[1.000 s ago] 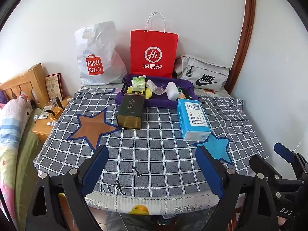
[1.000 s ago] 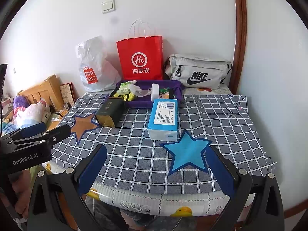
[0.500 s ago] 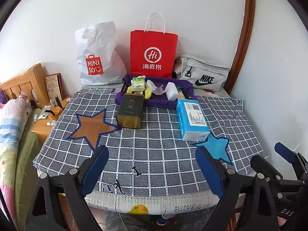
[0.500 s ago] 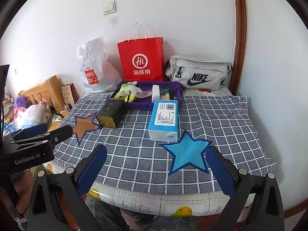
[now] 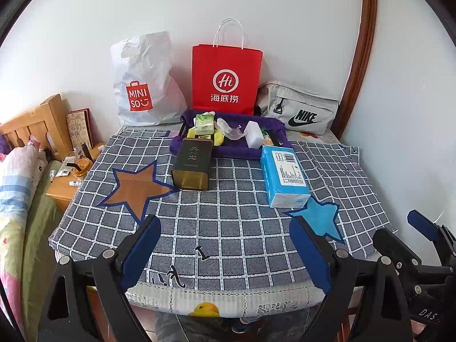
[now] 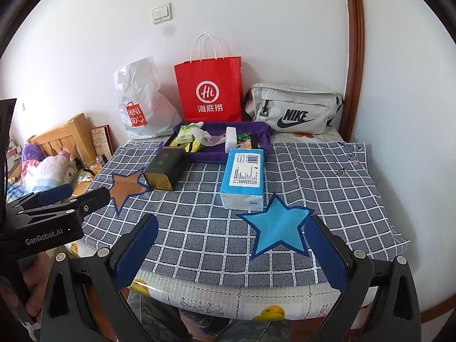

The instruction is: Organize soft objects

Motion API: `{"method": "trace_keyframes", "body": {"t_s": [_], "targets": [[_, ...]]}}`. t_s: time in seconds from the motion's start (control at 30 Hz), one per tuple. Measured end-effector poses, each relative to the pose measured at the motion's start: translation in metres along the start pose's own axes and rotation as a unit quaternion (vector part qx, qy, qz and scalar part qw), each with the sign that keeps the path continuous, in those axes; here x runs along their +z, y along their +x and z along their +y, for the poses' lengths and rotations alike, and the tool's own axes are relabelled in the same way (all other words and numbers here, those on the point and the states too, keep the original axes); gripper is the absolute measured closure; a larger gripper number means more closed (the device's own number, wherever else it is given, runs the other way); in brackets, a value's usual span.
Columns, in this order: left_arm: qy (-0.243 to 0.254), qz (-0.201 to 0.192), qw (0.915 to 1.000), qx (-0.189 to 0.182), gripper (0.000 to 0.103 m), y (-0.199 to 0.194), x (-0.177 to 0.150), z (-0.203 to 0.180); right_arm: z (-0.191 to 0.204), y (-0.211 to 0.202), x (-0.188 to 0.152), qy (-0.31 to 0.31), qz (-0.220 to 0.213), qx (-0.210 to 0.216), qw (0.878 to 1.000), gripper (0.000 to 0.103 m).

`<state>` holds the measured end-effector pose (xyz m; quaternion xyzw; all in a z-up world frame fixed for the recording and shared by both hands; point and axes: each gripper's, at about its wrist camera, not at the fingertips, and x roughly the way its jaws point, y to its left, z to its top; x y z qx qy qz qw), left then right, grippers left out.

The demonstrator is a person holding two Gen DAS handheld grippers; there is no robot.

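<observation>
- Tissue pack (image 5: 285, 175) is lying flat on the checked cloth (image 5: 233, 228) covering the tabletop, its near end touching the blue star (image 5: 320, 218).
- Dark tin (image 5: 192, 165) is lying left of the tissue pack, just in front of the purple tray (image 5: 199, 151).
- Purple tray is holding small packets, in front of the red bag (image 5: 226, 78).
- Left gripper (image 5: 225, 253) is hovering over the near tabletop edge, jaws wide apart, gripping nothing.
- Right gripper (image 6: 230, 252) is hovering likewise, jaws wide apart and empty.
</observation>
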<state>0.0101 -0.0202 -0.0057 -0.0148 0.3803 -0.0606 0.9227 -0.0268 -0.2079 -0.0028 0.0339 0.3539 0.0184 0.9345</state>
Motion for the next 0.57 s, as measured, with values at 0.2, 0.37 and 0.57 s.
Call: {"method": "trace_keyframes", "body": {"t_s": [0.2, 0.37, 0.57], "targets": [[0.0, 0.0, 1.0, 0.001, 0.011, -0.0002, 0.0001, 0.0002, -0.0002, 0.0002, -0.0003, 0.0, 0.0, 0.0, 1.0, 0.002], [0.0, -0.001, 1.0, 0.001, 0.011, -0.0003, 0.0002, 0.0005, -0.0001, -0.0016, 0.0006, -0.001, -0.002, 0.001, 1.0, 0.002], [0.0, -0.002, 1.0, 0.001, 0.011, 0.0005, 0.0021, -0.0023, 0.0016, -0.0027, 0.0019, -0.003, -0.002, 0.002, 1.0, 0.002]]}}
